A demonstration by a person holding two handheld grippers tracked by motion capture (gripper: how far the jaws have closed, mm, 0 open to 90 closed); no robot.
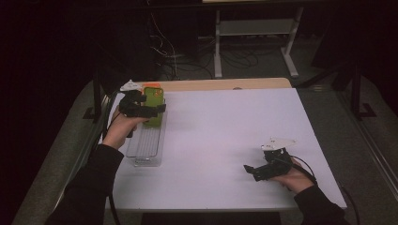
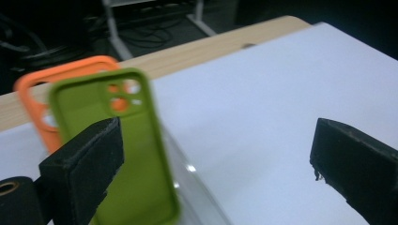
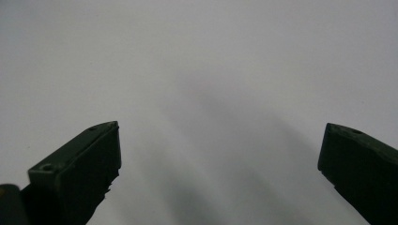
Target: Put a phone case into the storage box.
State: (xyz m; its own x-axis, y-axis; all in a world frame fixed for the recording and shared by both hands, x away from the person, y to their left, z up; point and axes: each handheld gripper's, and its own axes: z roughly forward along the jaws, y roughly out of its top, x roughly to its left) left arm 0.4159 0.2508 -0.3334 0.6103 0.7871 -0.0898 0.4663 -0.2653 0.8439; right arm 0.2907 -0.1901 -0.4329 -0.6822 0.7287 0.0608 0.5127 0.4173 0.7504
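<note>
Left tool (image 1: 157,108) sits at about 10 o'clock on the counter (image 1: 225,136), above the far end of a clear rack (image 1: 145,145). Jaws spread wide, nothing between them. In the left gripper view the left jaw overlaps the green phone case (image 2: 122,154) but whether it touches is unclear; the right jaw is well apart, over bare white counter (image 2: 263,117).

Green phone case (image 1: 154,105) stands upright in the far end of the clear rack, camera cutout at the top. Orange phone case (image 2: 56,84) stands just behind it, same orientation, mostly hidden; its top edge (image 1: 151,85) peeks out in the high view. The rest of the rack toward the person looks bare, with a ribbed bottom.

Right tool (image 1: 248,169) is at about 4 o'clock, near the counter's near right corner, well apart from the rack. Jaws wide open, holding nothing, pointing toward 9 o'clock. The right gripper view has both jaws over plain white counter (image 3: 206,84) with soft shadows between them.

Each tool is held in a hand: left hand (image 1: 119,129), right hand (image 1: 293,178), dark sleeves coming in from 6 o'clock.
</note>
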